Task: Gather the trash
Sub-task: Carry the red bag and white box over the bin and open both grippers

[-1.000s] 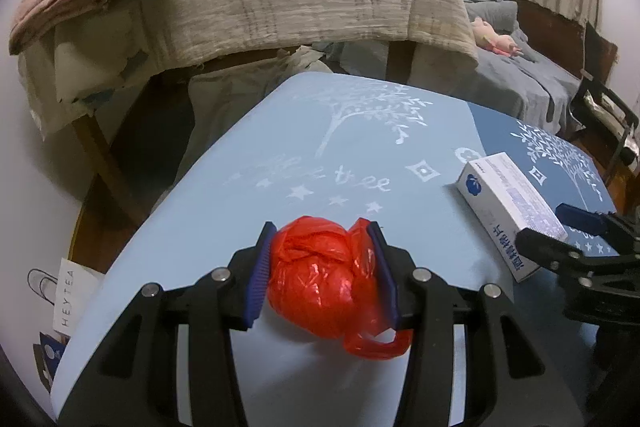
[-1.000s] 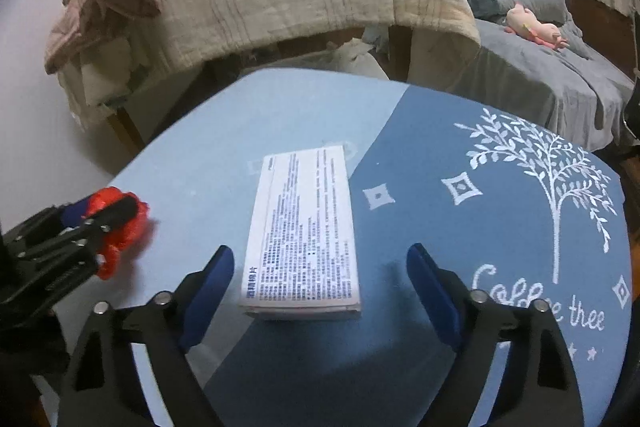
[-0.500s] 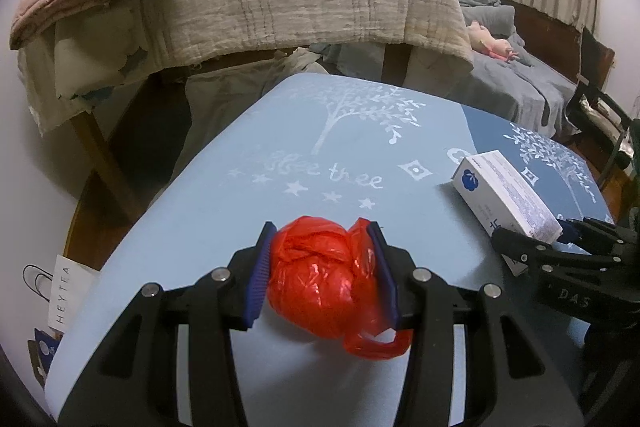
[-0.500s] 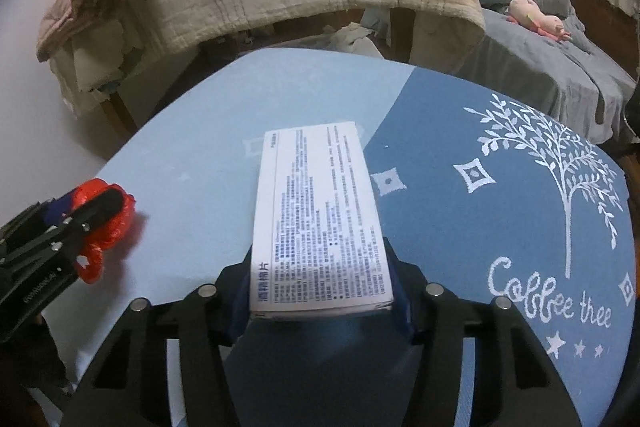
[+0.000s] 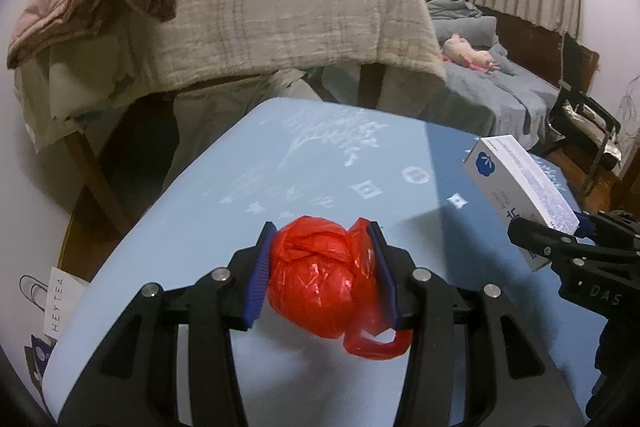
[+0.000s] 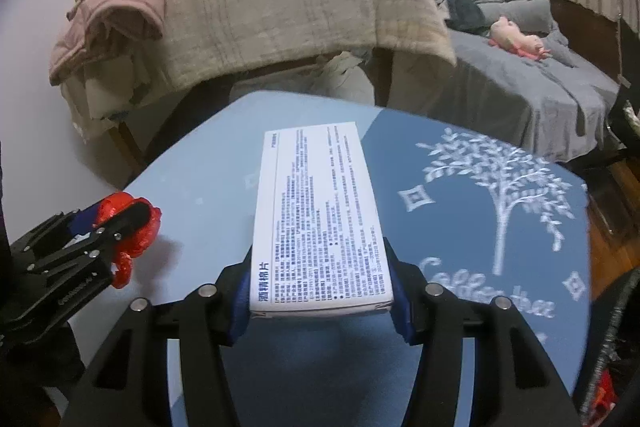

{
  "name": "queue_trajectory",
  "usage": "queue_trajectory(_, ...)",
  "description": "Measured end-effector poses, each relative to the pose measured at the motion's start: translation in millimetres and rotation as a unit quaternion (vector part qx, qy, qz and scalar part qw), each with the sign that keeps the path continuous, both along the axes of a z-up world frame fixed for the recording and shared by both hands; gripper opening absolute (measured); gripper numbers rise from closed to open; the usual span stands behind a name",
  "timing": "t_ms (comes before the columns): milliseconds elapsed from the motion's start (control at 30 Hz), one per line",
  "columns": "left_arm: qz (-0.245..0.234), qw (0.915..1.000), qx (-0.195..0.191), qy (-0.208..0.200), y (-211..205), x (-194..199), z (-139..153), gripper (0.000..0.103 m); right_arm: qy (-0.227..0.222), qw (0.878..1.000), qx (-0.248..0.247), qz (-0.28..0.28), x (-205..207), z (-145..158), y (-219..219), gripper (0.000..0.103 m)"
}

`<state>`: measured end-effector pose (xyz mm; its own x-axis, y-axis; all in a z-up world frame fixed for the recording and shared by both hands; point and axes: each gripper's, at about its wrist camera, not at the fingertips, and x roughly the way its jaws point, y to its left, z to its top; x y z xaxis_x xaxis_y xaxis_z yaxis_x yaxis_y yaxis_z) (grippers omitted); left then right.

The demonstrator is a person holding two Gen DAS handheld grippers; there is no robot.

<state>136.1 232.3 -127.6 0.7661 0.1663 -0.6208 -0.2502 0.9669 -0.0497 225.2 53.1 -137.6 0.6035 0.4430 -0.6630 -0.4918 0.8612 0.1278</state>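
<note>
While the blue table (image 5: 304, 163) lay below both tools, the right gripper (image 6: 320, 301) was closed on the white box (image 6: 320, 211), lifted above the cloth, and the left gripper (image 5: 322, 275) squeezed the red bag (image 5: 320, 283) between its blue pads.

"HEYTEA" runs up white paper bag (image 5: 60, 297) on floor at your left, beside table. "DAS" in pale letters on black body of your right gripper (image 5: 576, 227). White rectangular cardboard box (image 6: 320, 215) carries bold blue "酒精棉片" along near edge; dense small print above it too fine to read. Blue tablecloth (image 6: 460, 227) shows white script "Coffee tree", blurred, under white tree motif.
</note>
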Motion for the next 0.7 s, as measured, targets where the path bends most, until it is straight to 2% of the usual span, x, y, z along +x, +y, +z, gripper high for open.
queue_trajectory(400,-0.057,0.9976,0.004,-0.038,-70,-3,39,0.044,-0.033,0.998,0.027,-0.039,-30,40,-67,0.055)
queue_trajectory(700,-0.108,0.9926,0.001,-0.055,-128,-12,62,0.044,-0.050,0.996,0.038,-0.065,-53,63,-114,0.055)
